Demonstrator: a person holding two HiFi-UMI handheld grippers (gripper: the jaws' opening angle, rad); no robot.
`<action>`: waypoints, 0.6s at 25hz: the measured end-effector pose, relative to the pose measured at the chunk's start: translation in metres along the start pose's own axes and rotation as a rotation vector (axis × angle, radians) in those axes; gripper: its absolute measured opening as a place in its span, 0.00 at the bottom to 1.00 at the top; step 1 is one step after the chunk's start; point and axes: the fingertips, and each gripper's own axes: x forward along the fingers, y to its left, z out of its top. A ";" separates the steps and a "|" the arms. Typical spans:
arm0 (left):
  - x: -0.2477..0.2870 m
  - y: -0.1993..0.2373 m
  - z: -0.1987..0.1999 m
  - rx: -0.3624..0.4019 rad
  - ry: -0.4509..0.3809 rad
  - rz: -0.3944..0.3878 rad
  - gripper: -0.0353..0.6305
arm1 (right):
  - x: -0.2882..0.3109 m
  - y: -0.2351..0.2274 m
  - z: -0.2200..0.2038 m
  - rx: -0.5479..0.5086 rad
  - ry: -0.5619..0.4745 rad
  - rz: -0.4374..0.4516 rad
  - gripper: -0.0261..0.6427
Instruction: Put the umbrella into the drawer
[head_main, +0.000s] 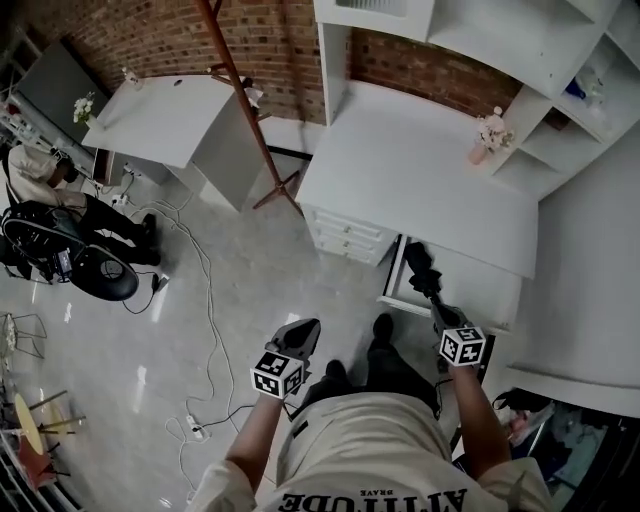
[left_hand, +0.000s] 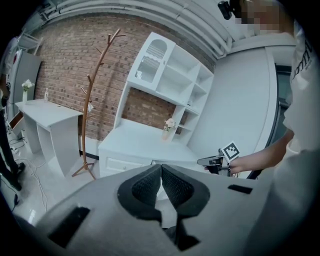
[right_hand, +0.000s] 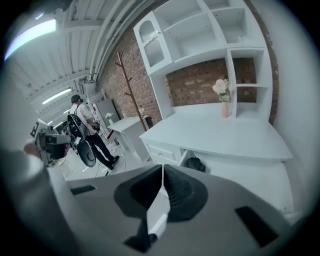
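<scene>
Soft, even daylight; fisheye-warped edges.

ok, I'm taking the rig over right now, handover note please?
Left gripper: shut, empty.
Right gripper: shut, empty.
Black folded umbrella lies inside the open white drawer under the white desk; neither gripper touches it.
Done: umbrella is in the drawer.
Left: likely only pushing the drawer shut, if wanted.

Place: staged home-office set inside a studio | Signs: brick wall (head_main: 170, 35), white tabletop (head_main: 400, 170) under shelving (left_hand: 172, 80), coat stand (head_main: 245, 110), flower vase (head_main: 490, 135) | Also: cables (head_main: 205, 290) across the floor (head_main: 260, 280)
</scene>
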 end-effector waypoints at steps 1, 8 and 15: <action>-0.007 0.001 -0.001 0.002 -0.005 -0.003 0.09 | -0.007 0.005 0.002 0.006 -0.016 -0.004 0.09; -0.036 -0.004 0.001 0.037 -0.016 -0.058 0.09 | -0.060 0.031 0.011 0.013 -0.133 -0.078 0.09; -0.039 -0.046 0.006 0.063 -0.017 -0.150 0.09 | -0.133 0.052 0.021 -0.017 -0.225 -0.117 0.09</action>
